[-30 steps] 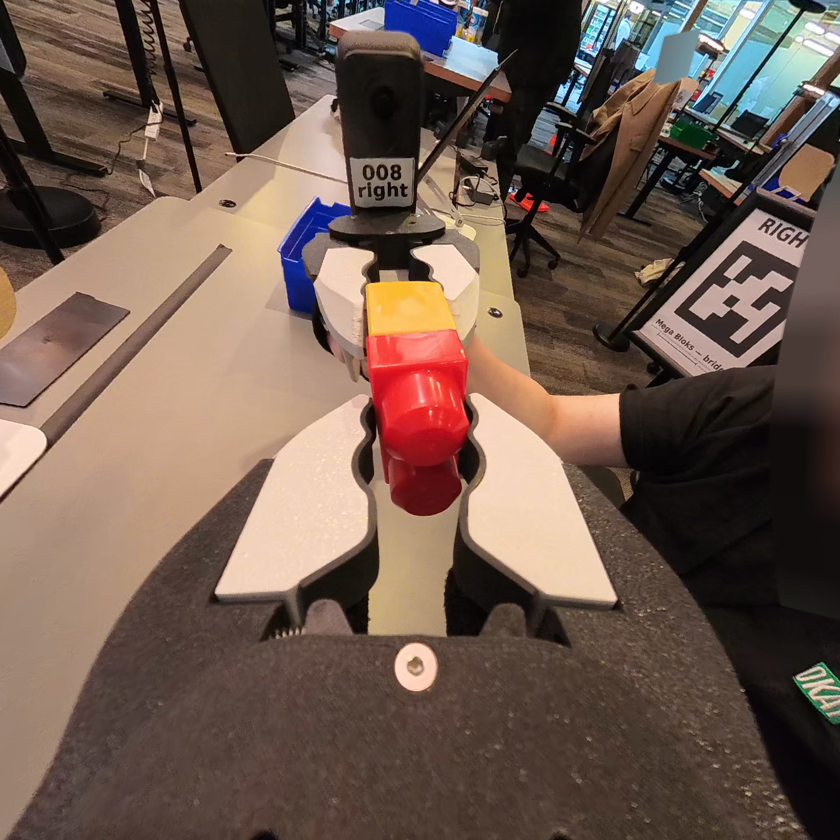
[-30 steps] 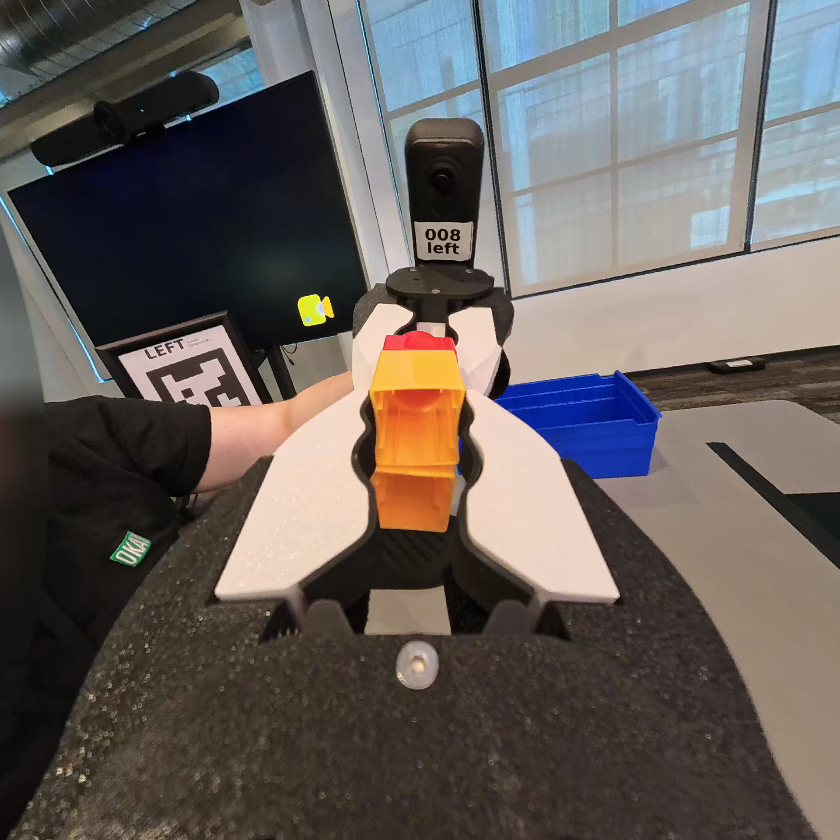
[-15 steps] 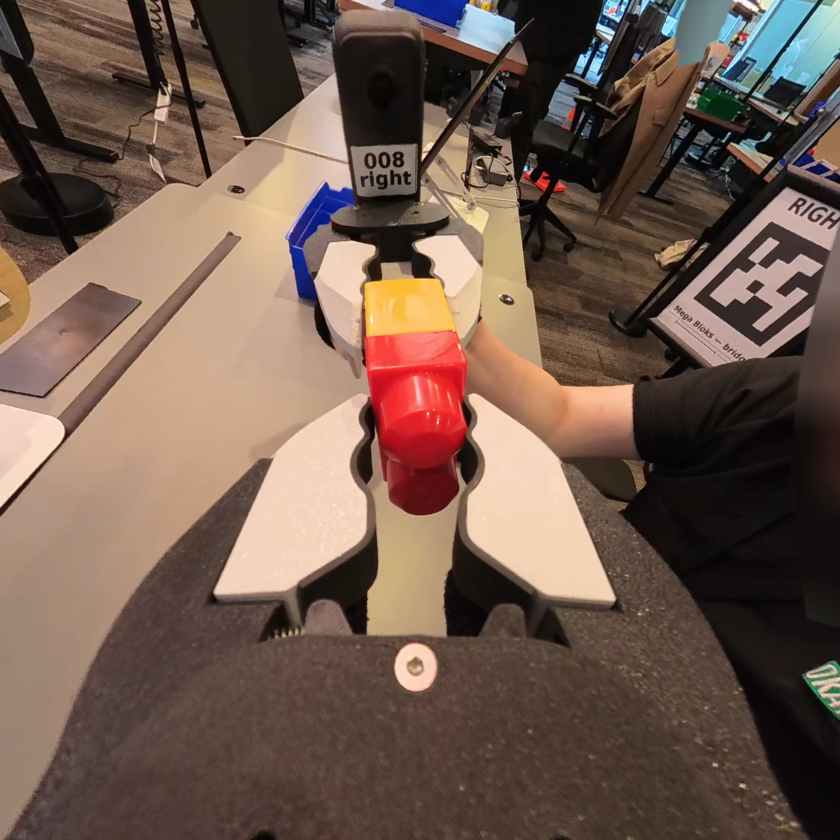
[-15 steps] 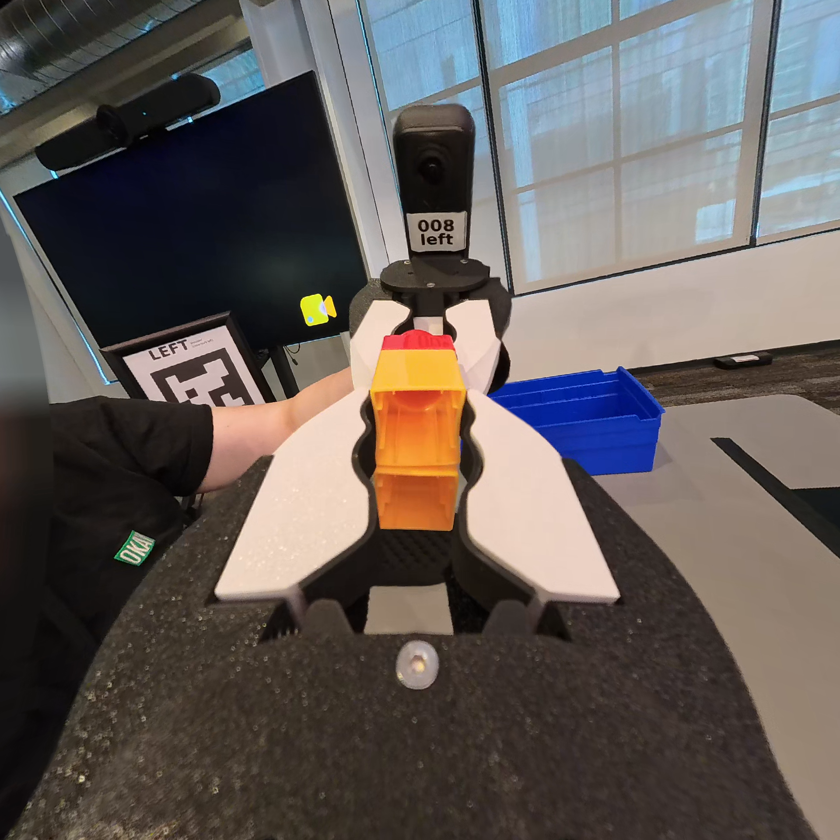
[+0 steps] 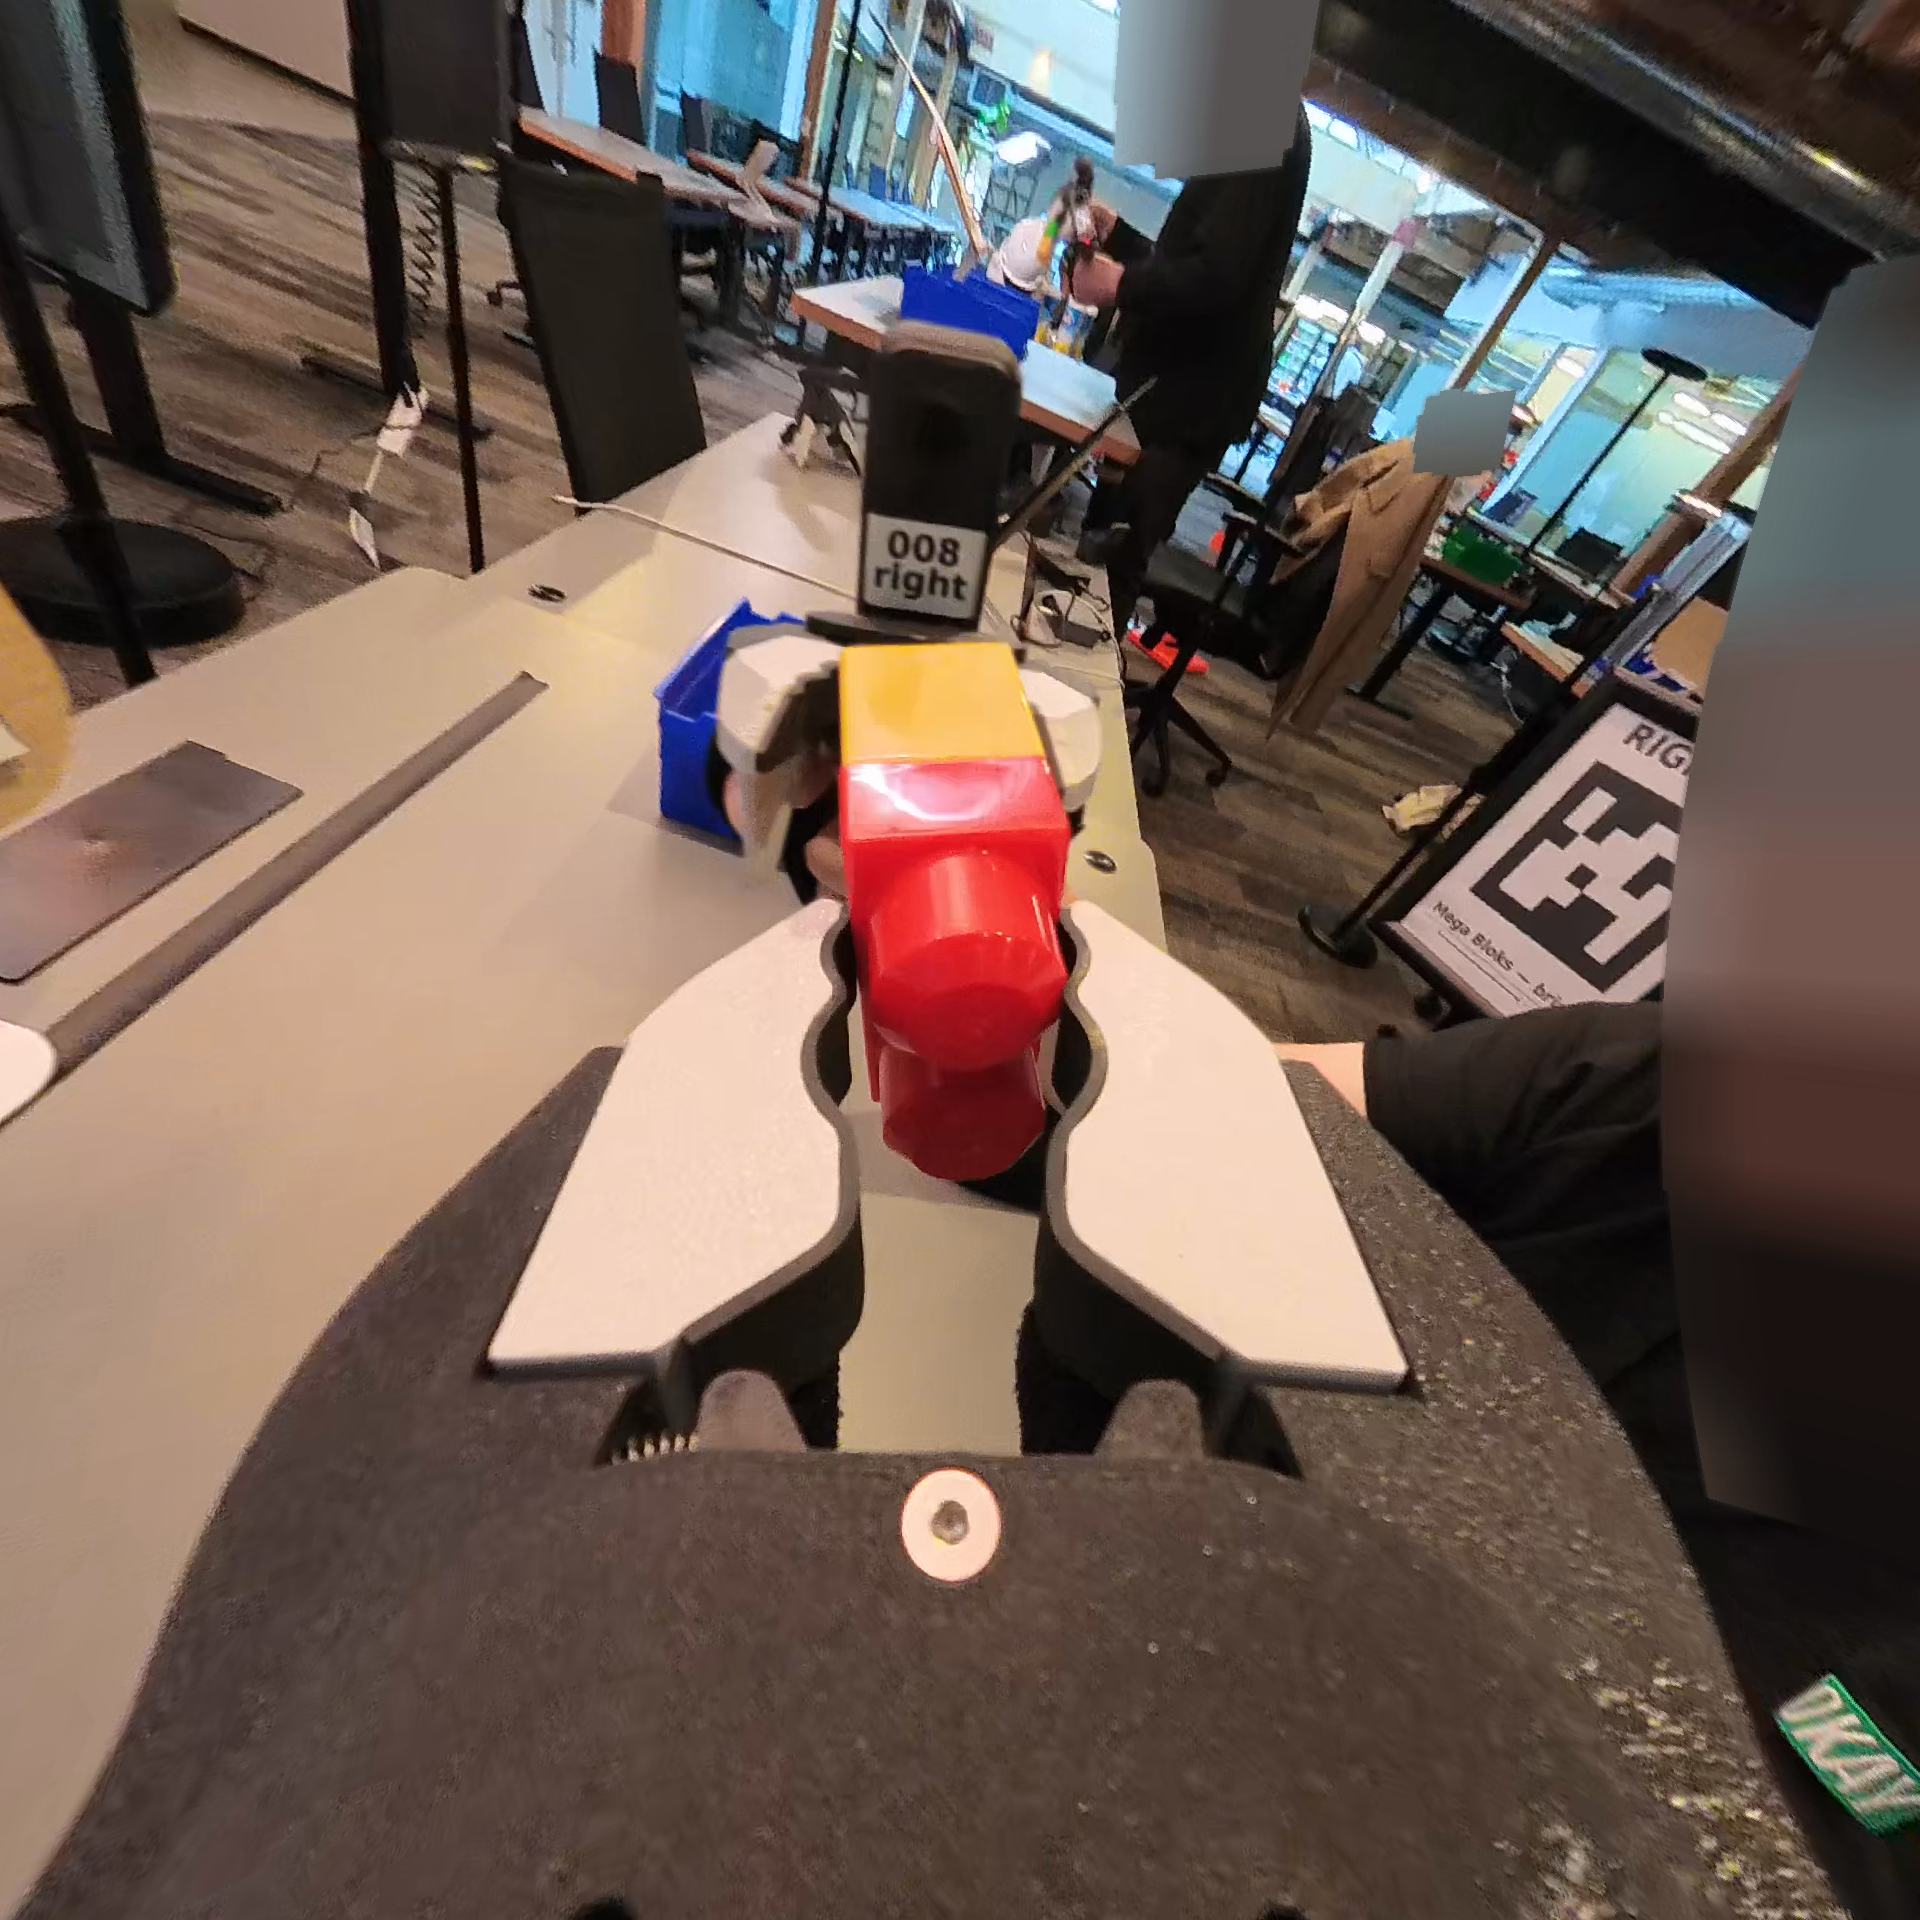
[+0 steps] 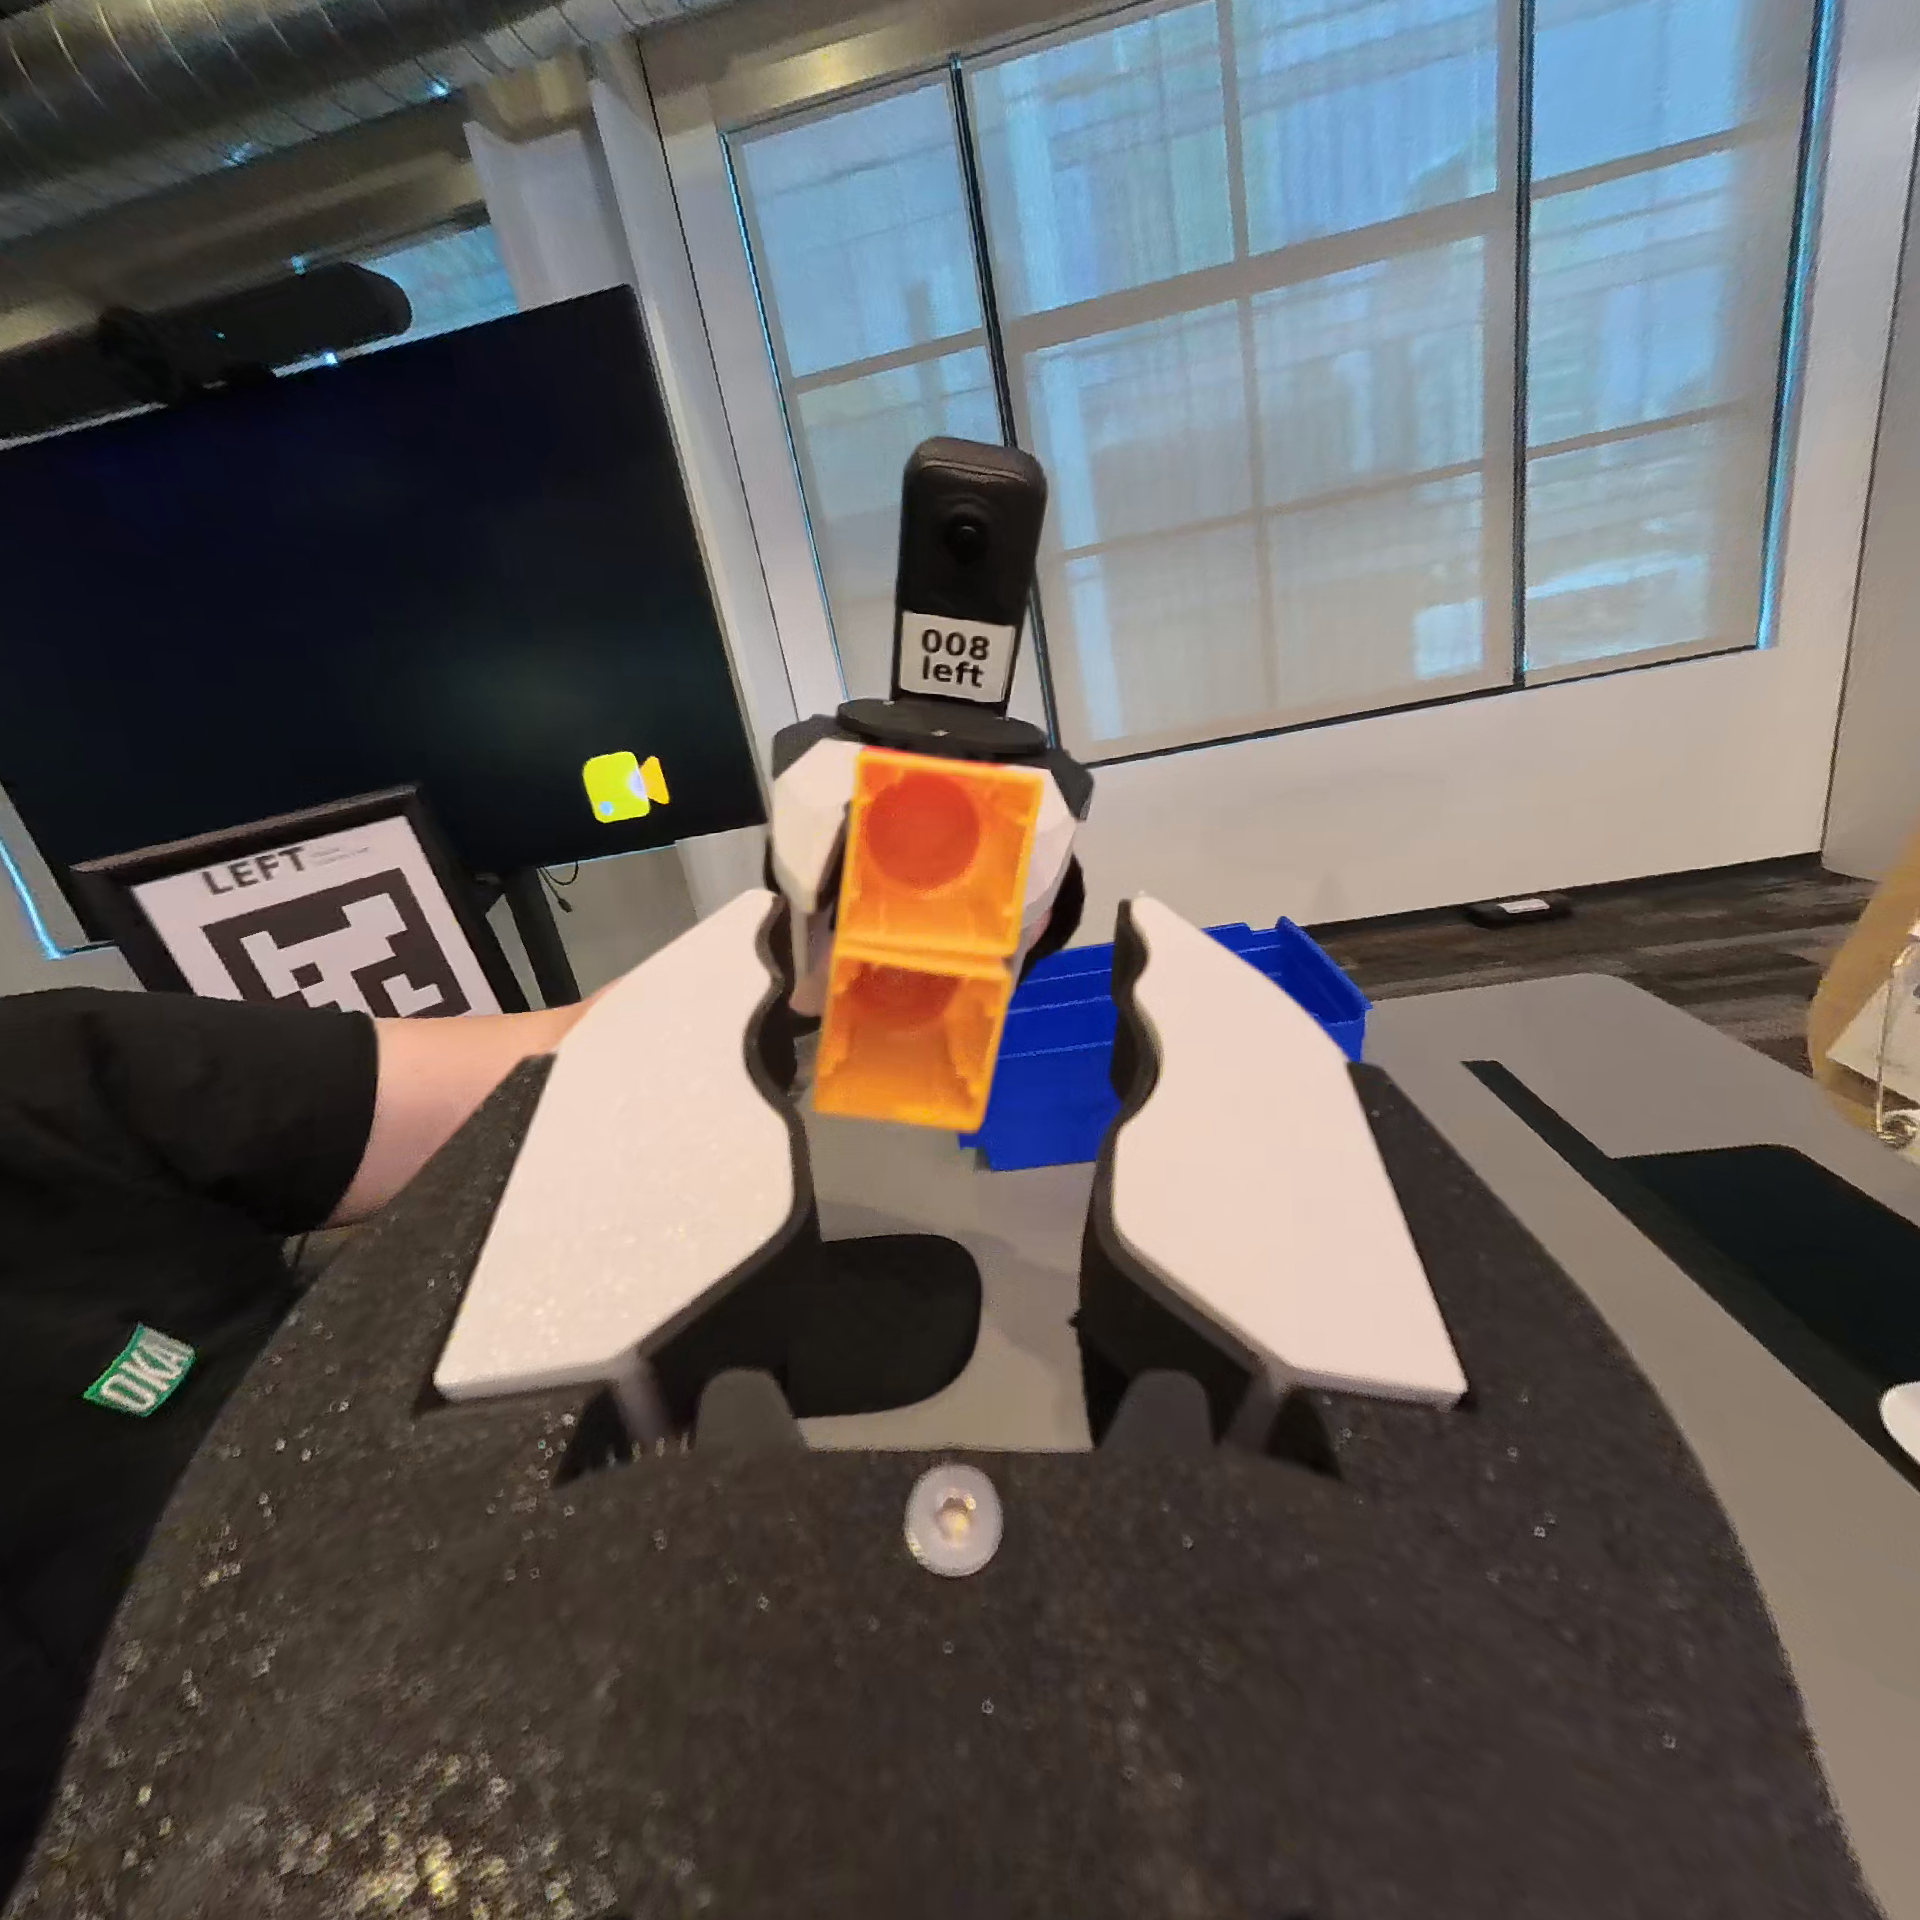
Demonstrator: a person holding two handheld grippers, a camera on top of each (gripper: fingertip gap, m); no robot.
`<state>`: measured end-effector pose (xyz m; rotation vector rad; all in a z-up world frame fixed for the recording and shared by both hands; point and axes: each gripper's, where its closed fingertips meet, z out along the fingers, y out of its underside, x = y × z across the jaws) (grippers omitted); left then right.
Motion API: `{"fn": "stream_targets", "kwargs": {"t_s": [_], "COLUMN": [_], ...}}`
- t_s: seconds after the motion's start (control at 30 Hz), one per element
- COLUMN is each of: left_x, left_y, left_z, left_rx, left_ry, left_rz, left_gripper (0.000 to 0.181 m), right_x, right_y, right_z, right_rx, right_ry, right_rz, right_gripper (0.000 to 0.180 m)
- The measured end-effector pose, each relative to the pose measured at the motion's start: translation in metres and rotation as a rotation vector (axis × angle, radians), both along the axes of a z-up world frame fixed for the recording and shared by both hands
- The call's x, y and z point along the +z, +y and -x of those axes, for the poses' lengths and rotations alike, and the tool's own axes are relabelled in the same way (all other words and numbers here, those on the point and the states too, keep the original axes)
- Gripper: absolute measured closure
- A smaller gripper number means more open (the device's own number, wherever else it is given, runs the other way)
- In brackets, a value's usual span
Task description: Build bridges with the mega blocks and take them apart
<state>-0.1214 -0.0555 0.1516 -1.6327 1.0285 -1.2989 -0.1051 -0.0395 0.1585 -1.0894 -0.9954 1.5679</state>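
Left wrist view, from the left edge: grey table [image 5: 312, 1039] with a dark flat plate [image 5: 125, 847] lying on it and a dark slot [image 5: 301, 842] running along the top; further in, a blue bin [image 5: 691, 748] stands on the table behind the blocks. Centre: left gripper [image 5: 951, 997] is clamped on the red block [image 5: 956, 935], its fingers [image 5: 727, 1122] pressing the studded end from both sides, studs pointing back at the camera. The yellow block [image 5: 935, 698] is joined to the far face of the red one; both are held in the air above the table. Beyond them the right gripper [image 5: 914, 727] faces this way. Right edge: a sign with a black-and-white marker [image 5: 1569, 873] on the floor. Right wrist view, left to right: another marker sign [image 6: 301, 935], a dark screen [image 6: 343, 613], then the yellow block [image 6: 925, 935] seen from its hollow underside, between but clear of the right gripper's [image 6: 945, 997] fingers [image 6: 1247, 1143], which stand well apart. The blue bin [image 6: 1288, 977] sits behind, on the table [image 6: 1558, 1195].
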Motion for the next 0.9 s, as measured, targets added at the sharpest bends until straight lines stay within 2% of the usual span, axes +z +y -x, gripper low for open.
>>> {"fn": "stream_targets", "kwargs": {"t_s": [0.23,0.33,0.5,0.57,0.67,0.83,0.9], "left_x": [0.005,0.002,-0.003,-0.010,-0.021,-0.016,-0.019], "left_y": [0.000,-0.002,0.000,0.000,-0.001,-0.003,-0.005], "left_z": [0.008,0.004,0.005,0.006,0.007,0.003,0.002], "left_rx": [0.027,0.021,0.053,0.071,0.078,0.052,0.032], "left_ry": [0.011,0.038,0.092,0.122,0.150,0.087,0.115], "left_rz": [-0.033,-0.049,-0.077,-0.082,-0.102,-0.077,-0.078], "left_gripper": [0.145,0.146,0.145,0.134,0.138,0.146,0.146], "right_x": [-0.015,-0.016,-0.017,-0.014,-0.011,-0.013,-0.015], "right_y": [-0.012,-0.019,-0.017,-0.015,-0.012,-0.015,-0.017], "right_z": [0.021,0.026,0.025,0.023,0.020,0.023,0.022], "right_rx": [0.068,0.124,0.122,0.101,0.090,0.106,0.113], "right_ry": [-0.113,-0.097,-0.095,-0.081,-0.057,-0.070,-0.084], "right_rz": [0.033,0.028,0.027,0.020,0.030,0.018,0.004], "right_gripper": [0.117,0.143,0.144,0.144,0.144,0.144,0.144]}}
